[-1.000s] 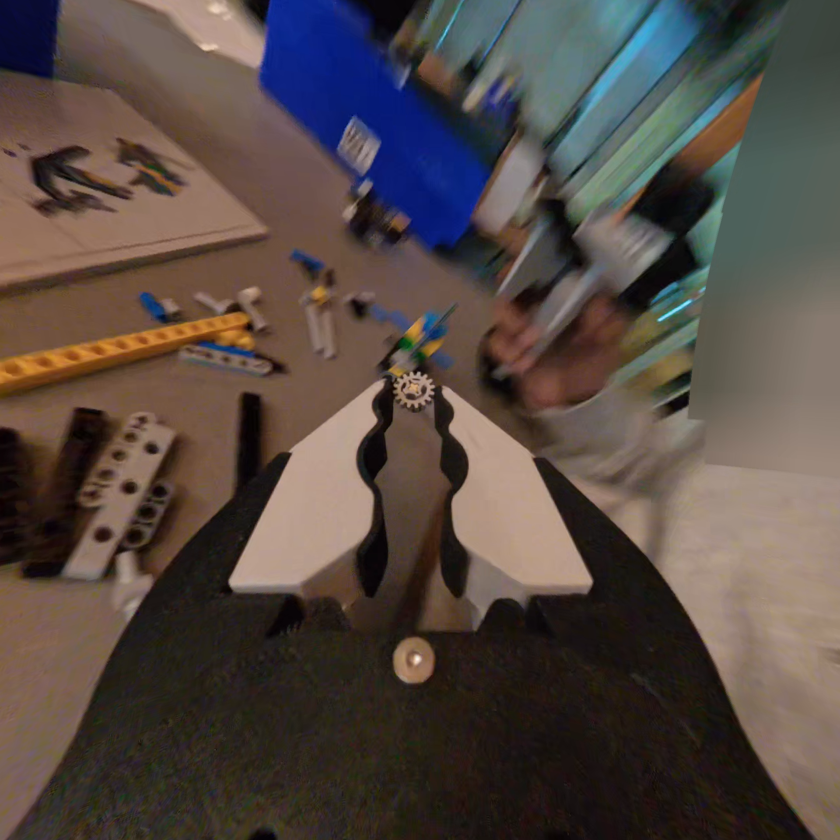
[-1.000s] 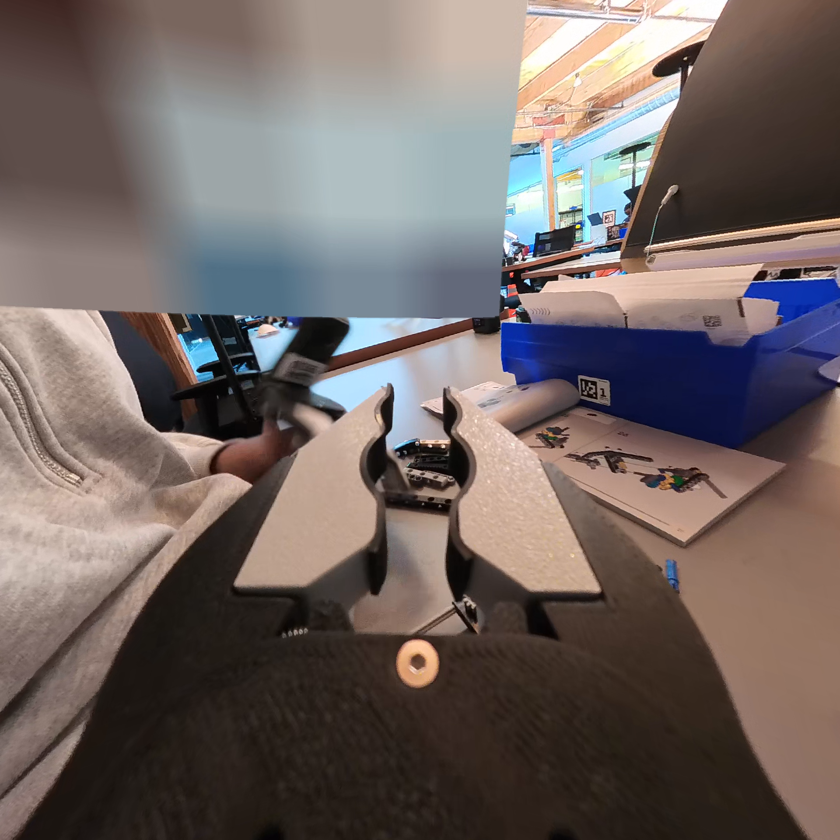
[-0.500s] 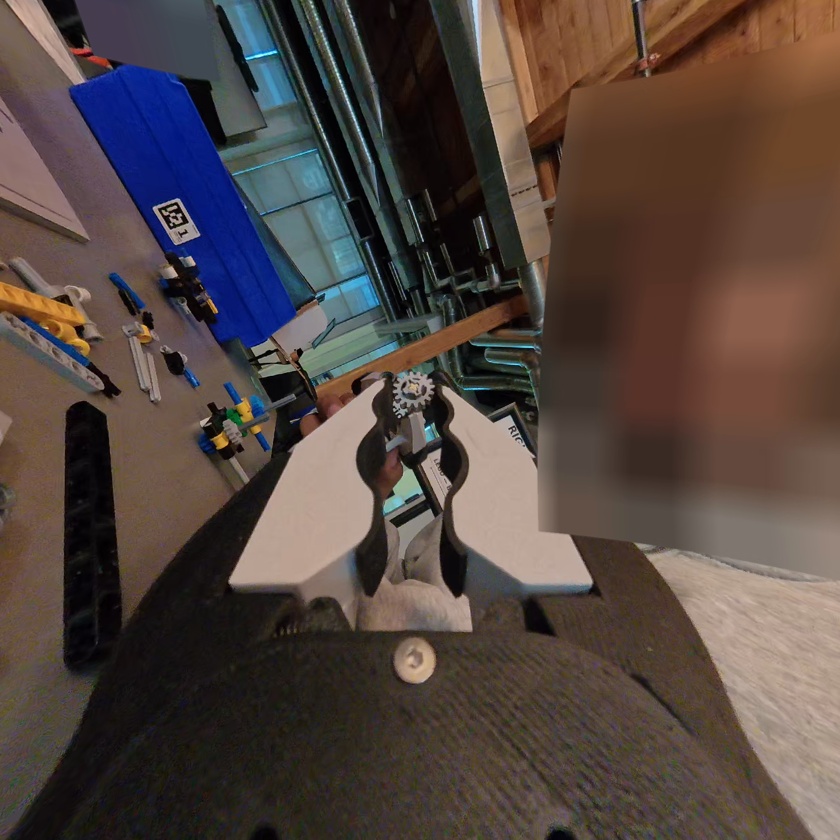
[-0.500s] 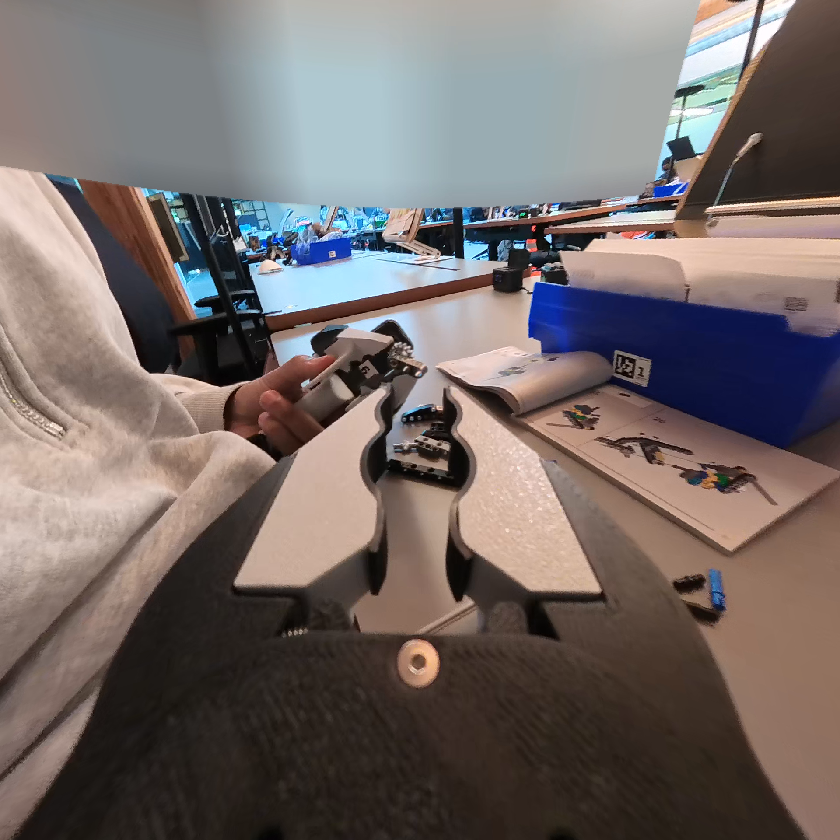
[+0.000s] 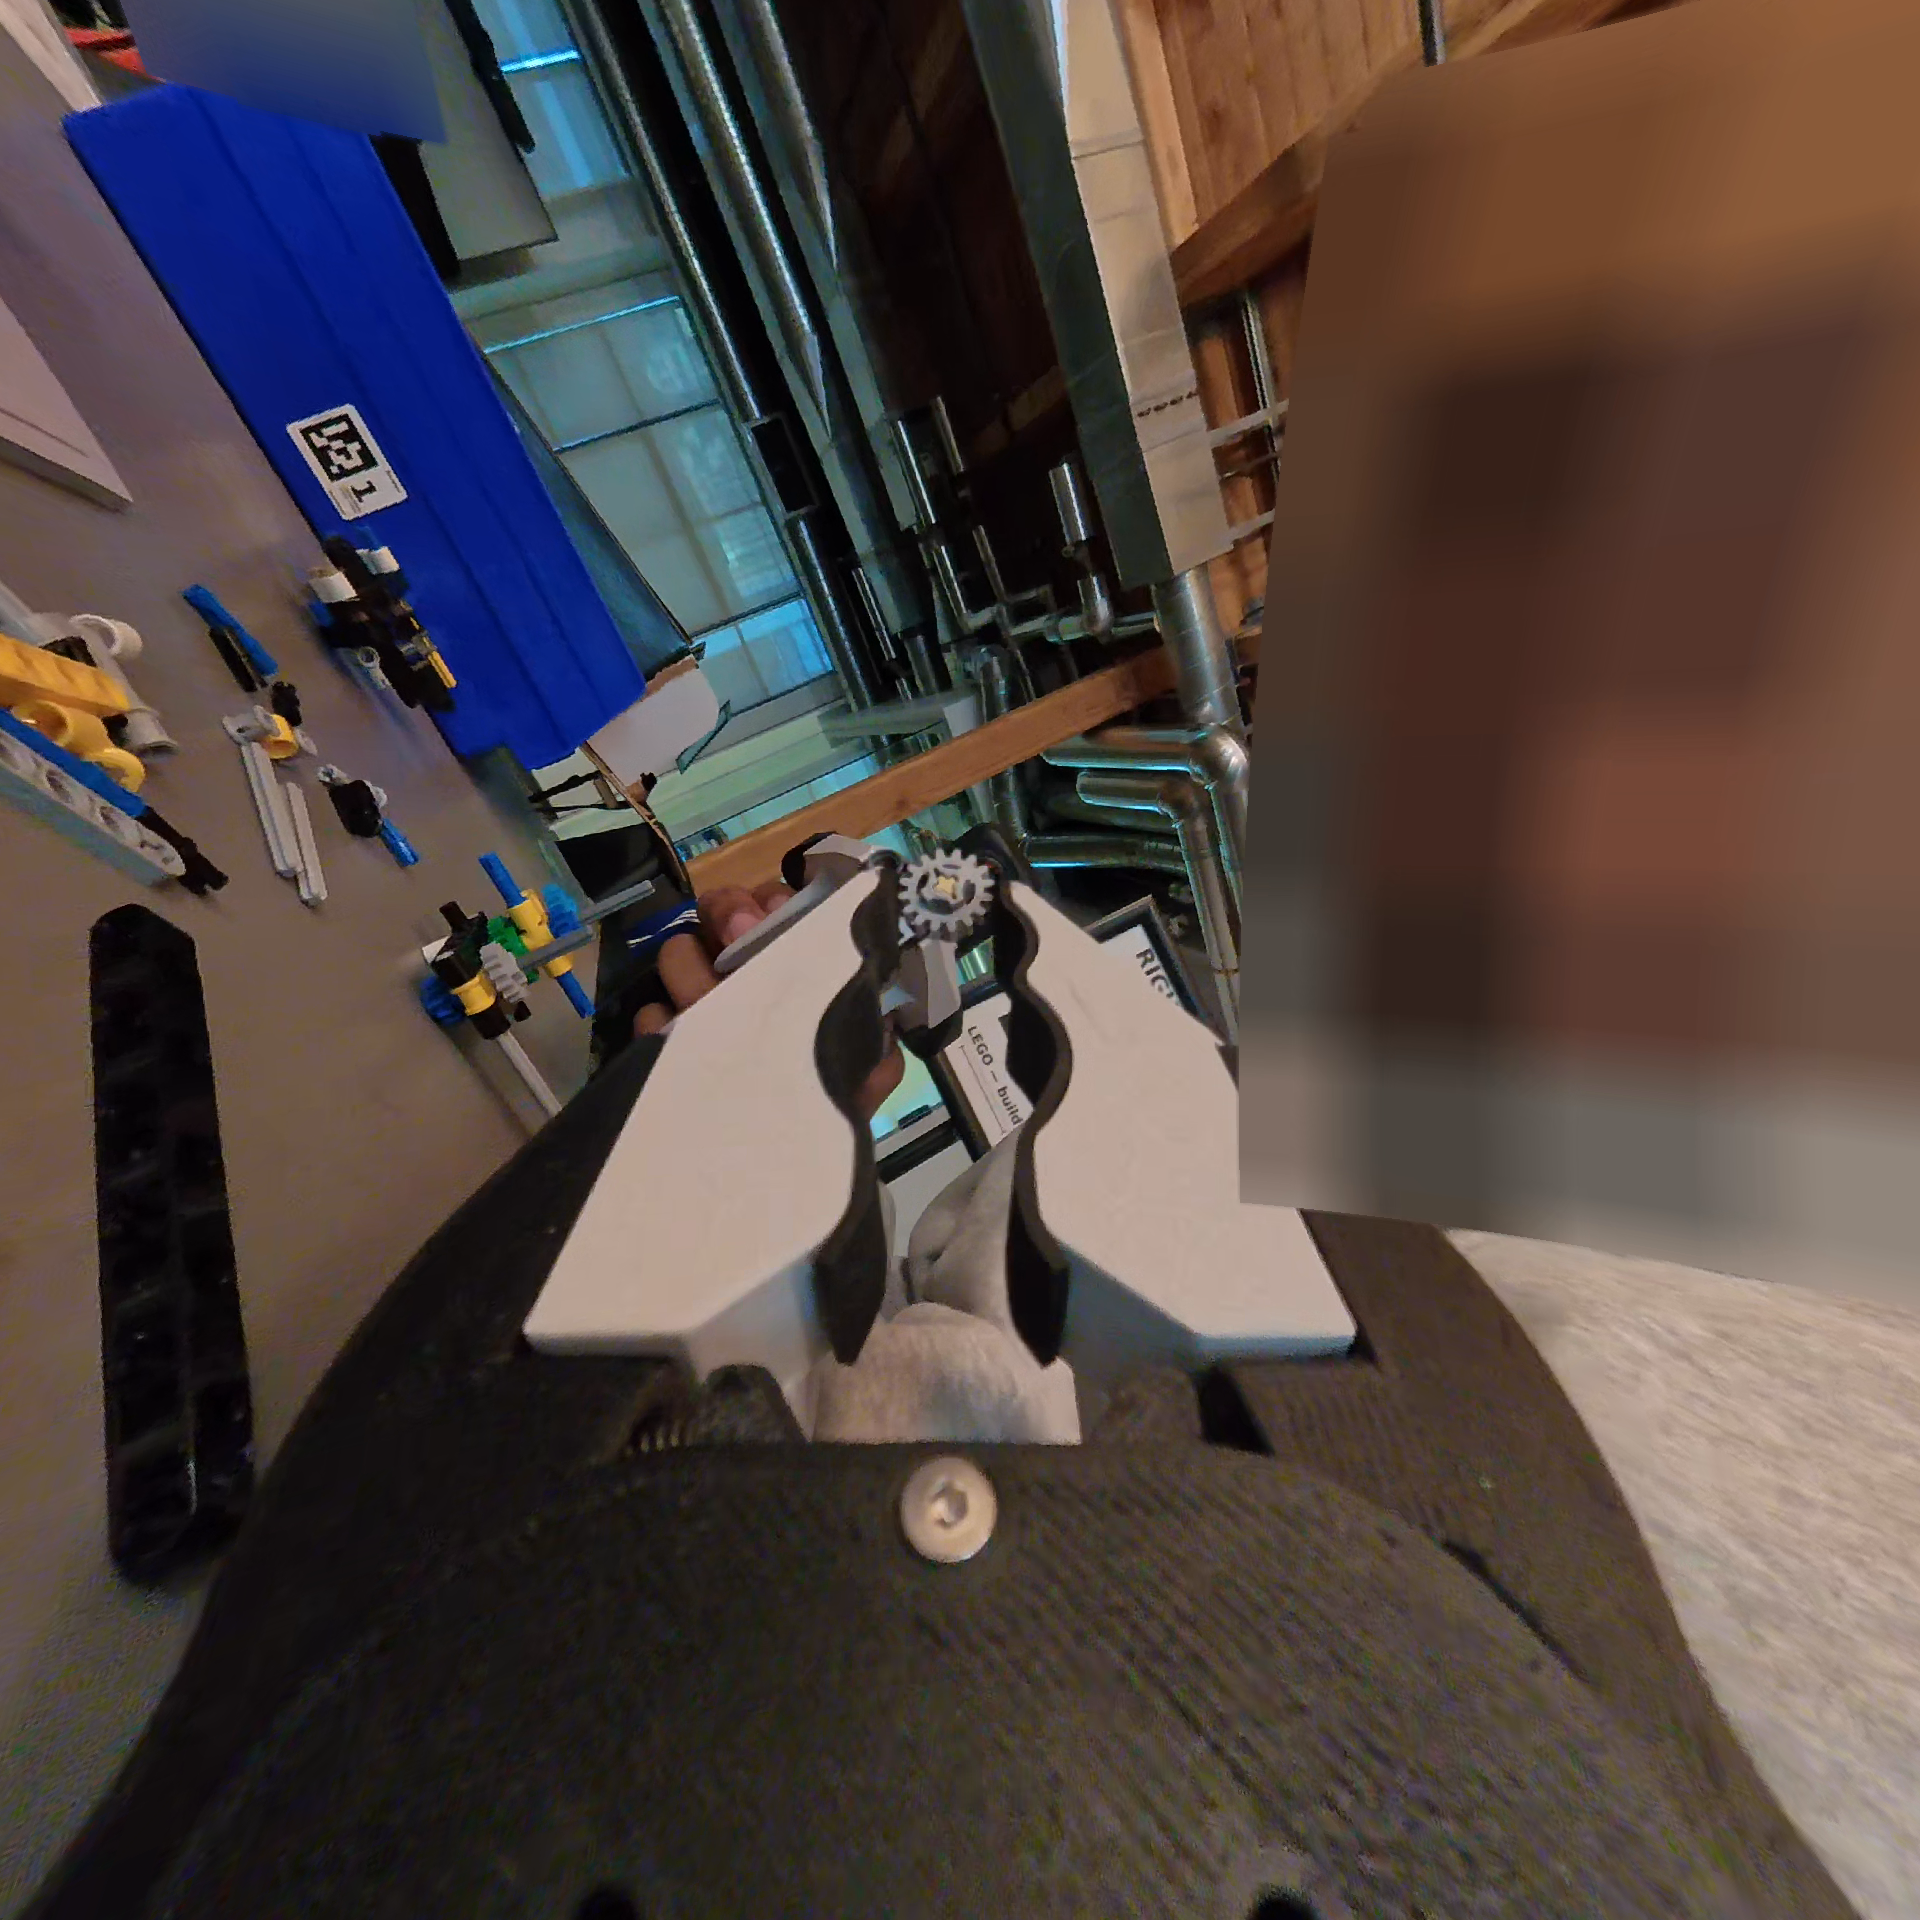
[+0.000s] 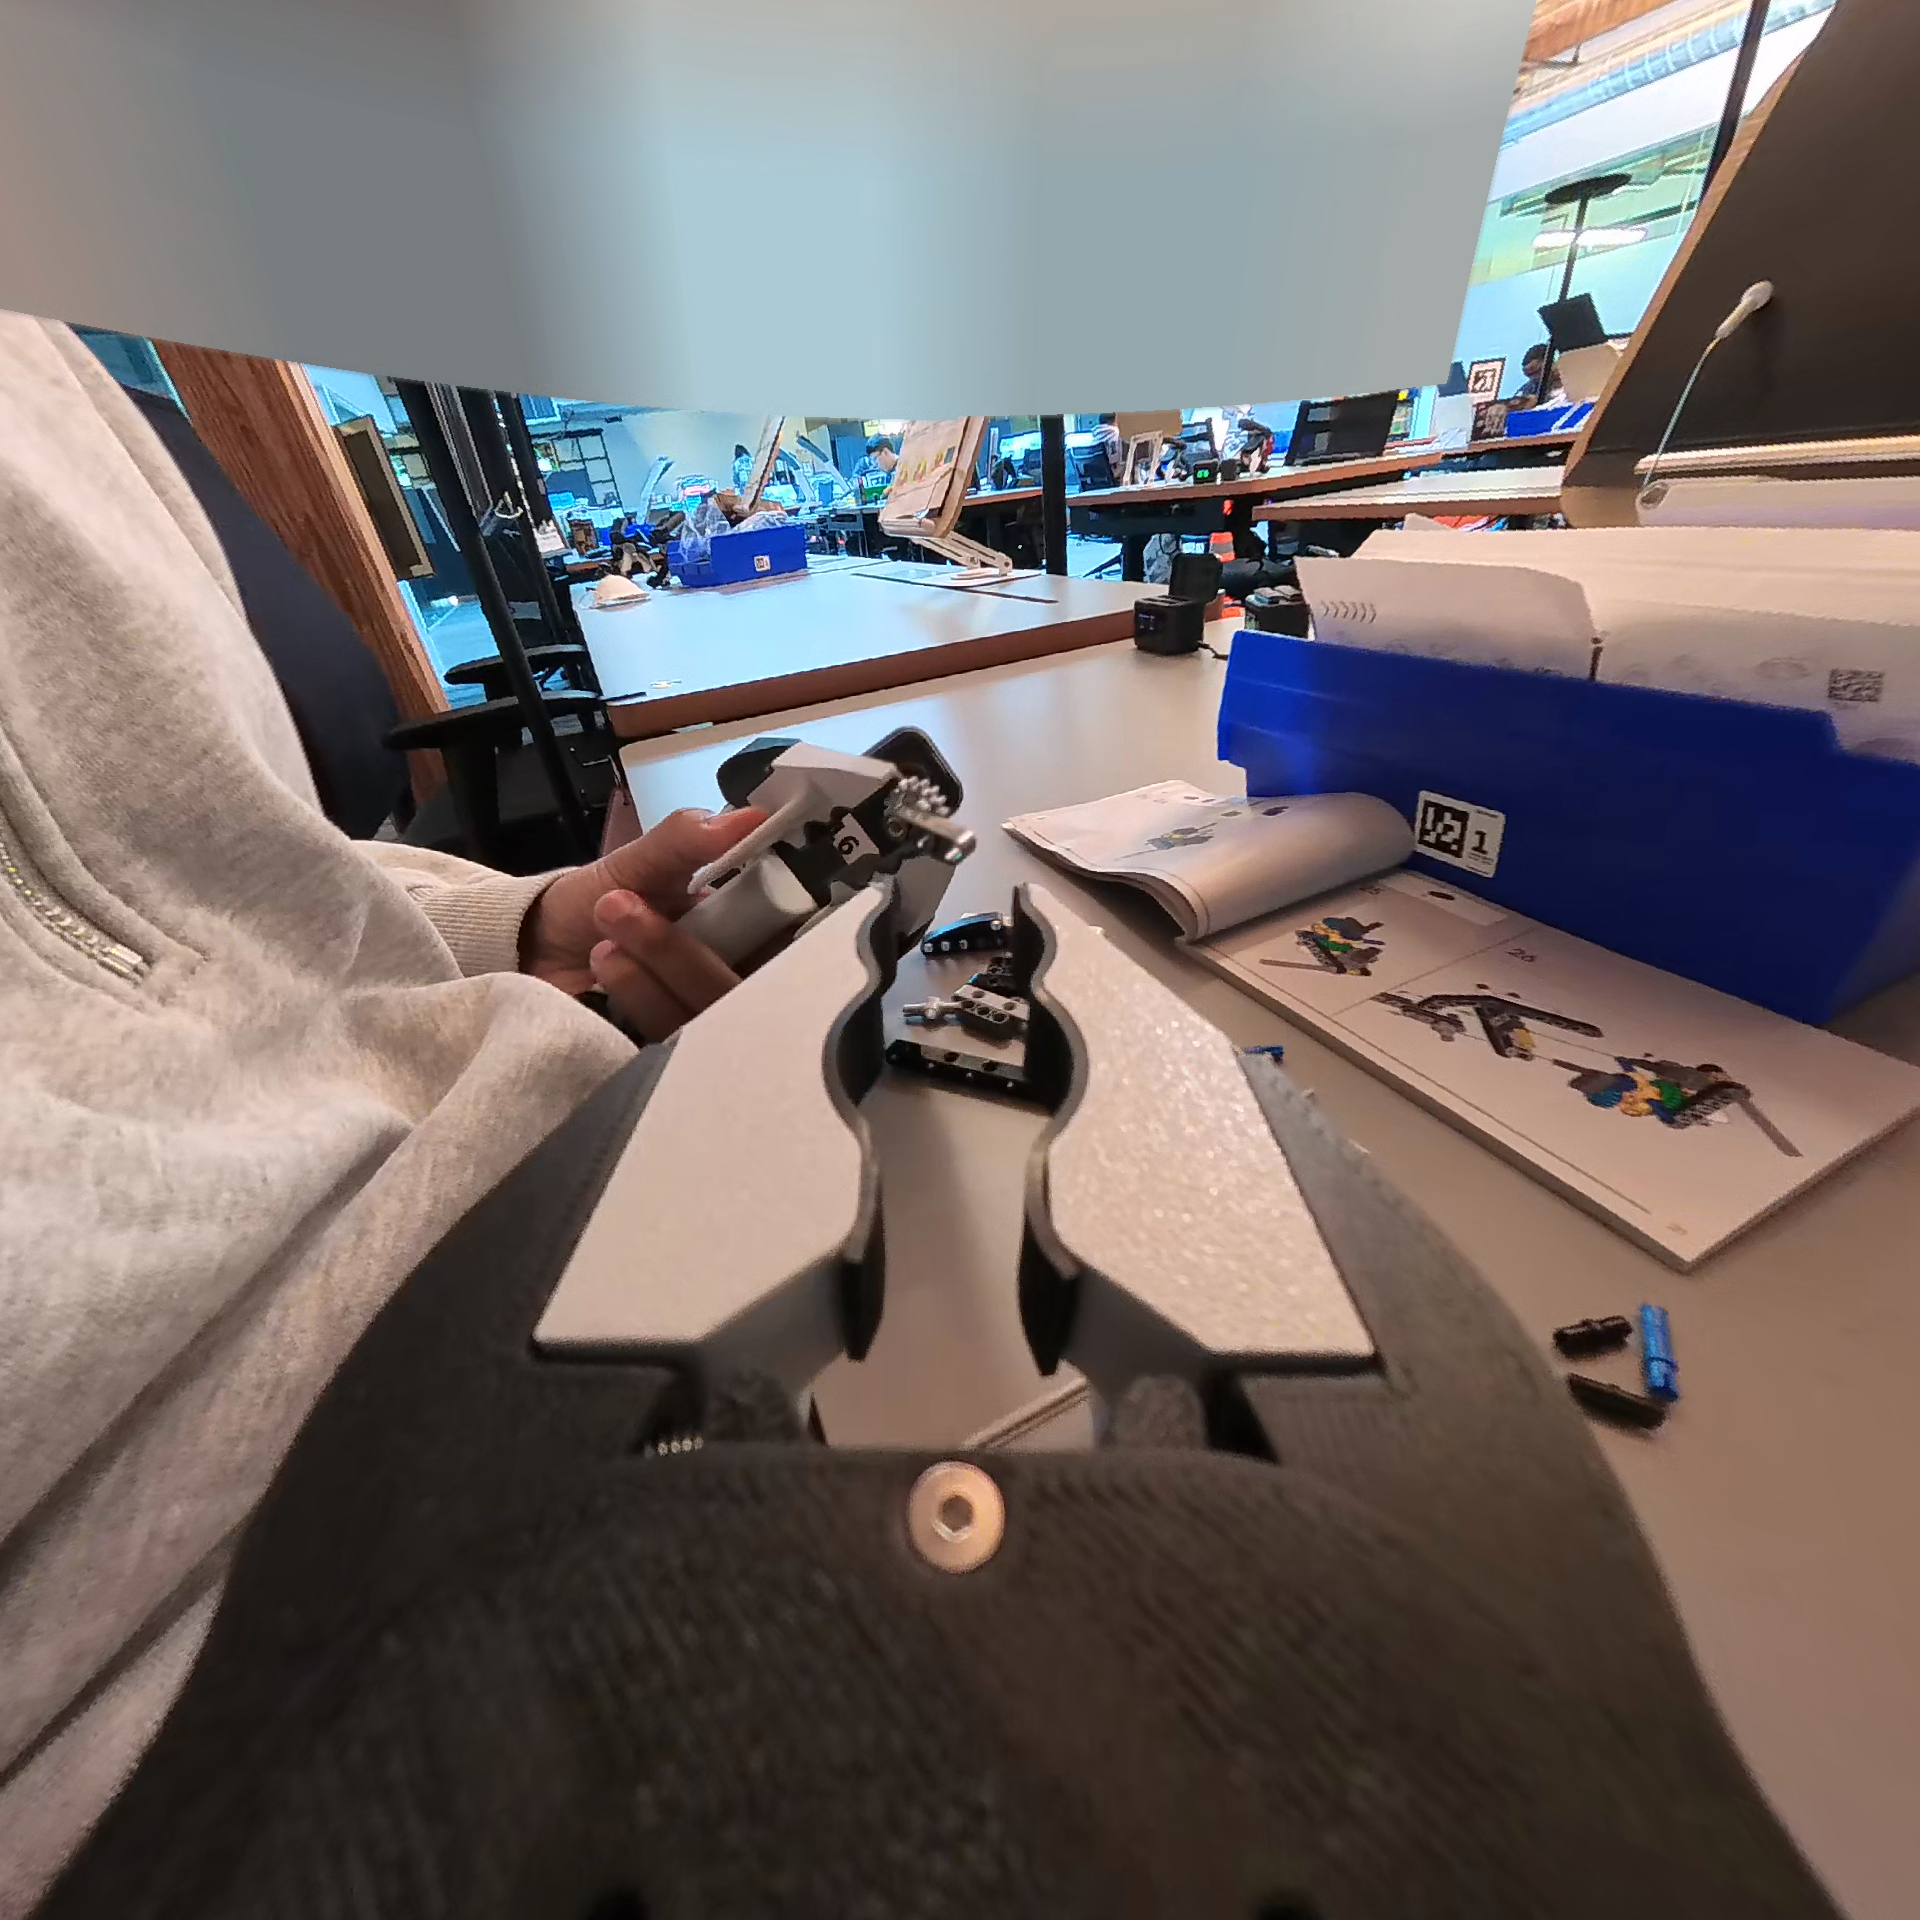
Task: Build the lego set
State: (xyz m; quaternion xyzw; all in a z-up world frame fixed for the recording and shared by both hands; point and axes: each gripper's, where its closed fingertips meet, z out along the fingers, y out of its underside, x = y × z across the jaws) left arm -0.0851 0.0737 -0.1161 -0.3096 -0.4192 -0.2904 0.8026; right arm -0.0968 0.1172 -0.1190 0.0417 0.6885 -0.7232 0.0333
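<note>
My left gripper (image 5: 943,894) is shut on a small grey gear (image 5: 943,896) at its fingertips, with a grey piece hanging behind the gear. It is held up in the air, tilted, off the table. The right wrist view shows it in a hand (image 6: 634,935), with the gear (image 6: 920,805) and a grey stub sticking out. My right gripper (image 6: 951,904) is open and empty, just right of and below the left one, above black and grey beams (image 6: 966,1044) on the table. A blue, yellow and green sub-assembly (image 5: 499,956) lies on the table.
An open instruction booklet (image 6: 1507,1039) lies in front of a blue bin (image 6: 1558,810). A blue pin (image 6: 1654,1361) and black pins lie at the right. A long black beam (image 5: 156,1226), a yellow beam (image 5: 52,675) and small loose parts lie left. A grey sleeve (image 6: 208,987) fills the left.
My left gripper has lifted the gear from over the table and swung up toward the person and the right gripper. The right gripper has shifted slightly and stays open.
</note>
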